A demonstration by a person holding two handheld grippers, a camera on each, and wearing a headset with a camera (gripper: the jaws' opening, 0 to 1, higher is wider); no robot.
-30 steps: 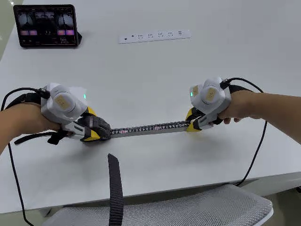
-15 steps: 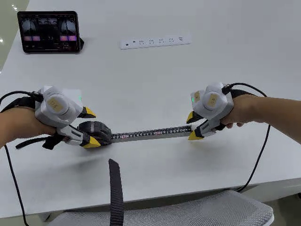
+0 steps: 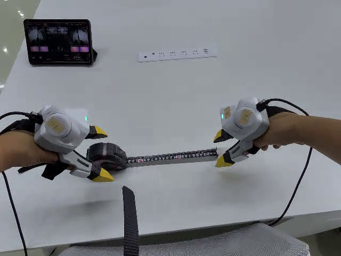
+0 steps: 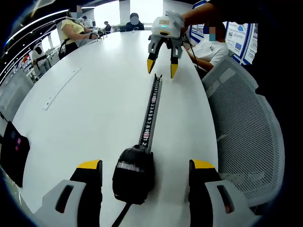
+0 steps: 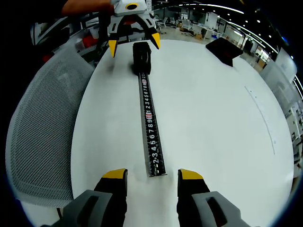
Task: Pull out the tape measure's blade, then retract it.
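A black tape measure case (image 3: 106, 156) rests on the white table (image 3: 176, 101) with its blade (image 3: 170, 157) drawn out to the right and lying flat. My left gripper (image 3: 101, 153) is open, its yellow-tipped jaws straddling the case (image 4: 134, 172) with a gap on each side. My right gripper (image 3: 220, 149) is open too, with the blade's end hook (image 5: 156, 172) lying on the table just in front of its jaws. The blade (image 5: 150, 127) runs straight from the hook to the case (image 5: 142, 56).
A tablet (image 3: 58, 41) stands at the back left and a white power strip (image 3: 177, 54) lies at the back centre. A mesh chair (image 3: 213, 242) with a black strap (image 3: 130, 213) sits at the table's near edge. Cables trail from both hands.
Both grippers have opened: the left has let go of the case, the right has let go of the blade's end. The blade stays pulled out on the table.
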